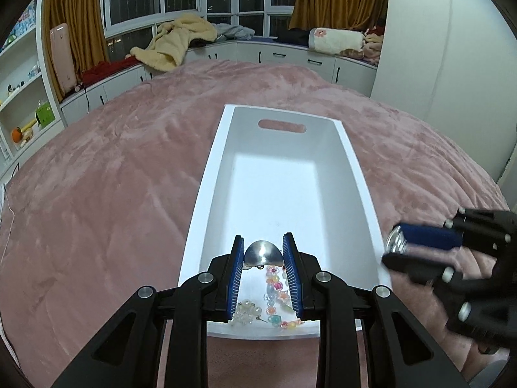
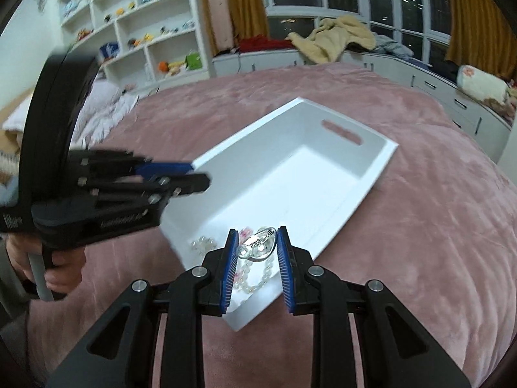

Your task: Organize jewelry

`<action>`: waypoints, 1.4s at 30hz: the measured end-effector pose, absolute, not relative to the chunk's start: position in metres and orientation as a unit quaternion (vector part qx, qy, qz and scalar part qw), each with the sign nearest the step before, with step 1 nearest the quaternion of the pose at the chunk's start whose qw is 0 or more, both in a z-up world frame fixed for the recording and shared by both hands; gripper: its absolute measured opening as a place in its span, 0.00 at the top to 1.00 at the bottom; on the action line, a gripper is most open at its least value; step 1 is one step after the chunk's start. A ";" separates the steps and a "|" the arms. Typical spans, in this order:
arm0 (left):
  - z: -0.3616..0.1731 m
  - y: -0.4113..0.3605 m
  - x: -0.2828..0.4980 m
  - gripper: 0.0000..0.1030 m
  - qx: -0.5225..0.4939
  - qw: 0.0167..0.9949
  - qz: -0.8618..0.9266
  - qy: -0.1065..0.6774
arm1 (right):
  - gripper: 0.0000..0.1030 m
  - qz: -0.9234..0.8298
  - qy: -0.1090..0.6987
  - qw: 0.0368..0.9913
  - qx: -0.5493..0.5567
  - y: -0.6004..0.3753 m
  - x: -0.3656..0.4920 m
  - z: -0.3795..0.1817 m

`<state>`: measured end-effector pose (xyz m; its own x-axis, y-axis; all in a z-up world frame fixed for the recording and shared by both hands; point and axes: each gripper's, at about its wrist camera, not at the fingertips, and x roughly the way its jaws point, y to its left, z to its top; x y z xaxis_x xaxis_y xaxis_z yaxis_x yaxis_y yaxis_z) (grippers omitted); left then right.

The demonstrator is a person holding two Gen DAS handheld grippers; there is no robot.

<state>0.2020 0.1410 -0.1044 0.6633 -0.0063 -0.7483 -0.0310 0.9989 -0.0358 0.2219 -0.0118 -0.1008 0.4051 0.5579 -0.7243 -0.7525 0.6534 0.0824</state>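
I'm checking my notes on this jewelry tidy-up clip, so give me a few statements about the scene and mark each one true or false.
1. The right gripper holds a shiny silver piece. True.
2. The white tray sits on a wooden desk. False: it rests on a pink blanket.
3. A colourful bead string lies in the tray's near end. True.
4. The tray's far half is full of jewelry. False: it looks bare.
5. The left gripper is clamped on a necklace. False: a silver dome sits between its fingers; contact is unclear.
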 end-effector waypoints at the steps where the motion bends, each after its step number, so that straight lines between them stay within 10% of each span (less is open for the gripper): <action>1: -0.108 0.142 0.203 0.71 -0.025 0.910 0.008 0.413 | 0.76 0.397 0.377 0.826 -0.134 -0.008 0.221 -0.105; 12: -0.122 0.149 0.214 0.71 -0.039 0.901 0.023 0.431 | 0.74 0.394 0.376 0.819 -0.179 0.020 0.219 -0.125; 19: -0.116 0.152 0.212 0.63 -0.038 0.906 0.034 0.421 | 0.24 0.378 0.366 0.834 -0.169 0.017 0.223 -0.126; 23: -0.091 0.156 0.199 0.21 -0.044 0.918 0.050 0.392 | 0.06 0.365 0.334 0.857 -0.146 0.002 0.219 -0.101; 25: -0.073 0.157 0.191 0.10 -0.049 0.927 0.053 0.367 | 0.05 0.356 0.325 0.866 -0.137 -0.006 0.218 -0.089; 42: 0.018 0.120 0.095 0.09 0.011 0.935 0.068 0.348 | 0.05 0.251 0.414 0.875 -0.009 -0.077 0.165 -0.021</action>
<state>0.0952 0.1204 0.0178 0.7488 0.1355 -0.6488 -0.1201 0.9904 0.0683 0.1655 -0.0774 -0.0207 0.5316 0.4326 -0.7282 -0.4467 0.8736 0.1929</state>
